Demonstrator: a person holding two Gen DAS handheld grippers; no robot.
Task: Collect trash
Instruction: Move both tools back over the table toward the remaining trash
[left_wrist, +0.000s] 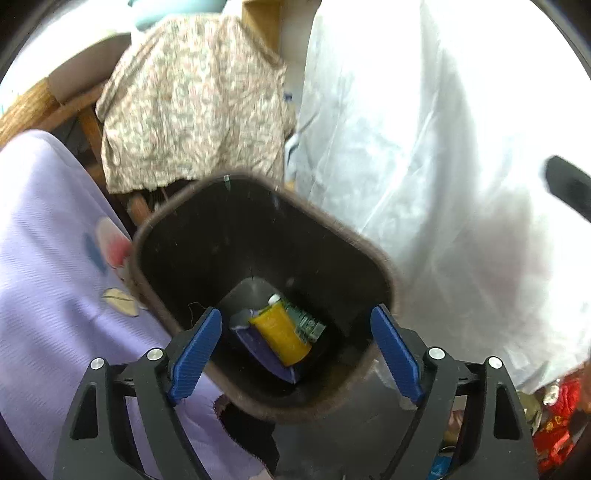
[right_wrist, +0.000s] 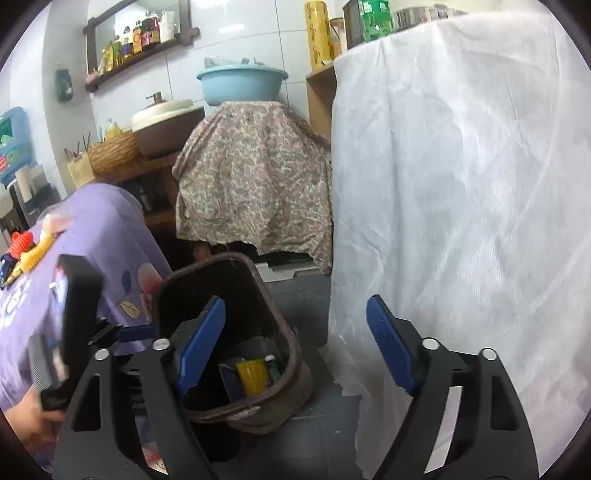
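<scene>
Cluttered kitchen corner, dark floor, tiled wall behind. Left gripper spread wide, holding nothing, lower centre of frame right over the brown bin. Bin bottom holds trash: yellow bottle, green packet, purple carton. Right gripper also spread, holding nothing, bin low centre-left. Purple cloth left of bin, white sheet fills right, floral cloth behind, blue basin on top.
</scene>
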